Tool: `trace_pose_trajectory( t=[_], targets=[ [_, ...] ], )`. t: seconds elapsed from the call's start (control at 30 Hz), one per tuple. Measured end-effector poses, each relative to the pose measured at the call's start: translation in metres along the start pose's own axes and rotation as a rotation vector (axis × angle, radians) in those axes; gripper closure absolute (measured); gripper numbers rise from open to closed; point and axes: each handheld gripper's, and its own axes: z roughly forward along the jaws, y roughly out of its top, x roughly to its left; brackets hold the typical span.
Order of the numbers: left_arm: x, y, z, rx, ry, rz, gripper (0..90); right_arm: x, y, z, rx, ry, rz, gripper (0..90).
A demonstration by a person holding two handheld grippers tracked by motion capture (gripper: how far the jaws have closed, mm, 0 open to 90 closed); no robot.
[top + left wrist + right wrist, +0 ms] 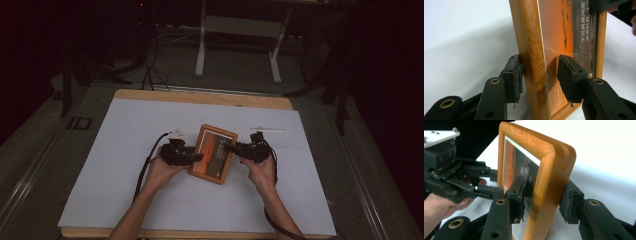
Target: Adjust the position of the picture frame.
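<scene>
Wood-framed and rectangular, the orange-and-dark picture frame (215, 153) sits near the middle of the white-covered tabletop (125, 150) in the high view, its long axis running from far-left to near-right, slightly askew to the table's edges. The left hand-held gripper (196, 157) reaches it from the left at the frame's near-left long side; the right hand-held gripper (229, 147) comes in from the right at the opposite long side. Both are about equally near, each touching the frame. A thin pale stick-like object (267, 130) lies well apart, further back on the right; what it is I cannot tell.

From the left gripper view, the wooden frame (531, 60) stands between the jaws, which straddle one long rail: the outer pad (517, 80) touches the back edge, while the inner pad (567, 77) sits against or just off the glass. The left hand-held gripper (540, 78) is narrow, closed on the rail. Rows of small pale characters are printed on the dark band of the picture, too small to read, and a looping signature-like mark sits near the lower corner.

Seen in the right gripper view, the frame (546, 175) is edge-on, a rounded corner uppermost, clamped in the right hand-held gripper (541, 205), jaws pressed on front and back. The other gripper shows beyond, on the far rail. Any lift, I judge, depends on both sides rising together.
</scene>
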Motion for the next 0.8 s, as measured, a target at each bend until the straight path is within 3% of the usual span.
trace_pose_trajectory(
  t=[0.27,0.53,0.6,0.63,0.8],
  targets=[
    [-0.004,-0.005,-0.004,0.015,0.061,-0.038,55.9,-0.004,0.011,0.017,0.025,0.011,0.036,55.2],
    [-0.002,-0.01,-0.005,0.034,0.074,-0.089,54.9,-0.015,0.02,0.036,0.08,0.044,0.083,52.2],
    [-0.002,-0.011,-0.005,0.032,0.073,-0.094,54.8,-0.015,0.021,0.037,0.085,0.044,0.09,51.8],
    [0.0,-0.012,-0.003,0.037,0.062,-0.119,54.8,-0.015,0.021,0.039,0.082,0.041,0.095,51.5],
    [0.0,-0.015,0.003,0.059,0.045,-0.166,52.6,-0.022,0.016,0.043,0.087,0.019,0.148,49.9]
  ],
)
